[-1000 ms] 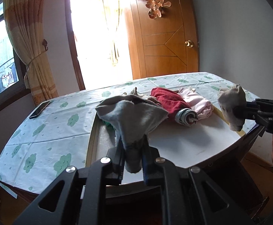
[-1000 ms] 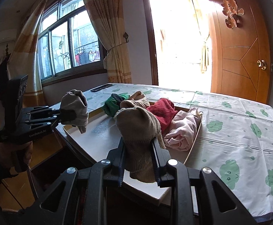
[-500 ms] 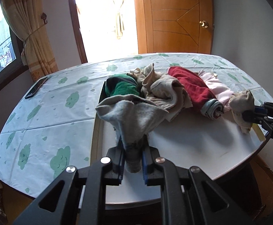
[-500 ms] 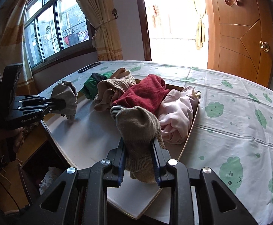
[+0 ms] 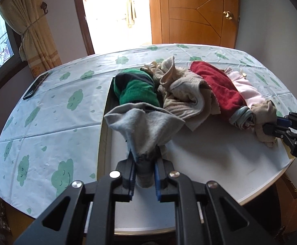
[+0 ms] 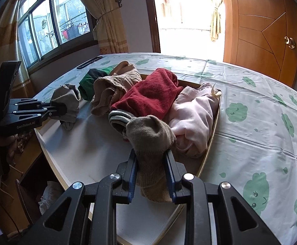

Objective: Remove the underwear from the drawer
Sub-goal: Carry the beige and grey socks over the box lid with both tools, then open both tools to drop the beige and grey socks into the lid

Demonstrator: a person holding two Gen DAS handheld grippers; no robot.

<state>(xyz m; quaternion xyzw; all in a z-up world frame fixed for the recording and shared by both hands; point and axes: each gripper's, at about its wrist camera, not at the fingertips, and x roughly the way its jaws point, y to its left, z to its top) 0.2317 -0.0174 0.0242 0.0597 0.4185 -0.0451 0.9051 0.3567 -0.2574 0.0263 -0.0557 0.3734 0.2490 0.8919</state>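
Two soft, light garments are held, a grey one [image 5: 146, 126] pinched in the left hand-held gripper [image 5: 144, 175] and a khaki one [image 6: 150, 136] in the right hand-held gripper [image 6: 150, 175], each best gripped by a bunched fold.

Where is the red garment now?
In both views, the red garment lies in the pile on the white board, between the beige garment and the pink one.
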